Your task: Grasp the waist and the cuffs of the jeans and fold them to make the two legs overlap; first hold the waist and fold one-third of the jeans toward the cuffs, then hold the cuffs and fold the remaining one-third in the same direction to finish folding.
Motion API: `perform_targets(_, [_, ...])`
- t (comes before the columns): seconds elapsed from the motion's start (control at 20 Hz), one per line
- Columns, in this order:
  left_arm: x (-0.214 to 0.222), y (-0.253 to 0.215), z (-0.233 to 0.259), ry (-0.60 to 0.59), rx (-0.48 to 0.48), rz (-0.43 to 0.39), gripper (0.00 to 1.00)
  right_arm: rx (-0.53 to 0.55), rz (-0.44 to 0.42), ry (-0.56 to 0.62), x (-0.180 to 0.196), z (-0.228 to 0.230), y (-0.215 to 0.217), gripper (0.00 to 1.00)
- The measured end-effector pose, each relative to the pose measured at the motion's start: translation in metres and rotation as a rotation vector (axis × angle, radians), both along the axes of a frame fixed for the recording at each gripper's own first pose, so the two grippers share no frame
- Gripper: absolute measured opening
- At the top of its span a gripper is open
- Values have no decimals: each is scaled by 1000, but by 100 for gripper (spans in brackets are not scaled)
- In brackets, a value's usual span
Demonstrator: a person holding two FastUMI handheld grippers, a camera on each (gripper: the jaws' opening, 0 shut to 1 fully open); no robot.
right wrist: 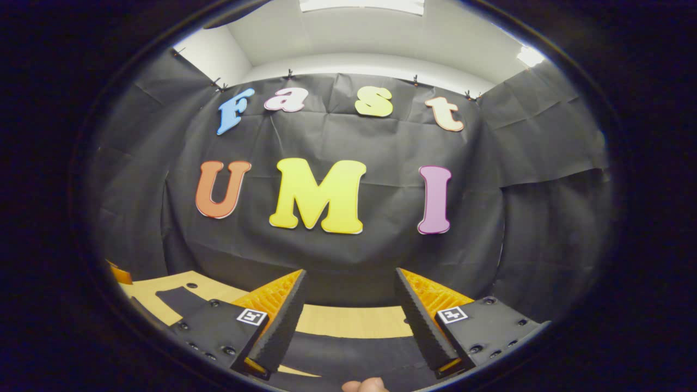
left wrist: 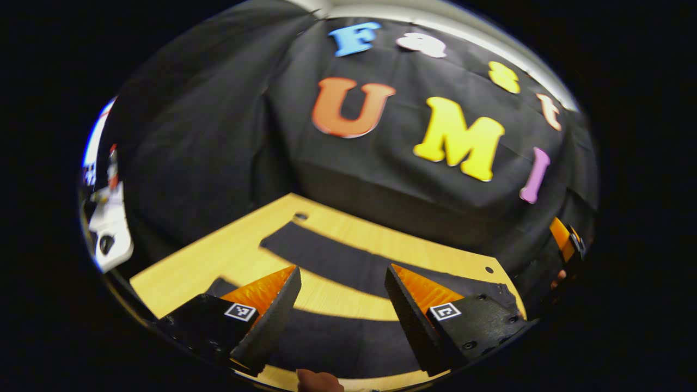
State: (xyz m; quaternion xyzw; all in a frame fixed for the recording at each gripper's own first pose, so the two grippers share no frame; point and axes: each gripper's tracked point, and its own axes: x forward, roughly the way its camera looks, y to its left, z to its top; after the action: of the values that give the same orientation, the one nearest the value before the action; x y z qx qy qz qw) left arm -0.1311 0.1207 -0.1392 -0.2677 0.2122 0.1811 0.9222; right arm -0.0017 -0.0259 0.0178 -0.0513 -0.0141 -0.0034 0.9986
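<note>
Both tools wide open, nothing held. Left tool hovers over the jeans, which lie dark and flat on the table, two legs spread apart w/ bare wood between them. Right tool also above dark cloth near the table's front edge, aimed at the booth wall. Probably step 1, not begun: leg-over-leg fold. To do it well: drop each tool low, pinch waist & cuff of one leg right at the edge, lift together, keep cloth taut, lay it square on the other leg.
</note>
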Motion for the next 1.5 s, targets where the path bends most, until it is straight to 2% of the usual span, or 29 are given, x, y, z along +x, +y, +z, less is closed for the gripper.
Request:
perform_targets(0.15, [-64, 29, -53, 115, -368, 249, 98, -8, -26, 35, 1, -9, -14, 97])
perform_targets(0.2, [-83, 33, -71, 159, -479, 325, 98, -12, -31, 45, 2, -12, -18, 100])
perform_targets(0.3, [-121, 31, -101, 222, -720, 493, 98, -24, -46, 63, 3, -16, -26, 93])
perform_targets(0.35, [-131, 29, -102, 217, -787, 543, 99, -26, -53, 68, 3, -17, -29, 97])
perform_targets(0.4, [-138, 23, -102, 213, -823, 571, 99, -27, -60, 72, 3, -18, -32, 97])
perform_targets(0.45, [-135, 41, -114, 225, -830, 584, 100, -28, -73, 78, 3, -18, -37, 97])
perform_targets(0.5, [-133, 35, -118, 245, -822, 590, 99, -29, -80, 83, 3, -18, -41, 97])
perform_targets(0.55, [-141, 35, -119, 254, -819, 591, 99, -35, -86, 84, 3, -17, -43, 93])
perform_targets(0.6, [-139, 35, -121, 259, -824, 591, 99, -42, -94, 82, 3, -15, -46, 97])
perform_targets(0.85, [-116, 42, -120, 215, -858, 572, 98, -48, -134, 81, -1, -12, -61, 97])
perform_targets(0.9, [-110, 42, -118, 201, -883, 559, 98, -41, -146, 93, -2, -15, -66, 93])
perform_targets(1.05, [-104, 45, -123, 196, -901, 542, 98, -11, -171, 135, -5, -24, -83, 93])
perform_targets(1.1, [-106, 44, -129, 231, -872, 532, 74, 15, -183, 155, -6, -27, -95, 93])
perform_targets(1.15, [-111, 42, -136, 263, -857, 534, 55, 40, -186, 175, -7, -32, -102, 94])
perform_targets(1.25, [-109, 41, -141, 252, -884, 549, 17, 107, -195, 243, -8, -45, -120, 94])
perform_targets(1.4, [-107, 43, -139, 262, -884, 536, 6, 326, -160, 446, -7, -83, -144, 94])
perform_targets(1.5, [-107, 43, -140, 268, -877, 529, 5, 428, -249, 560, -7, -116, -186, 96])
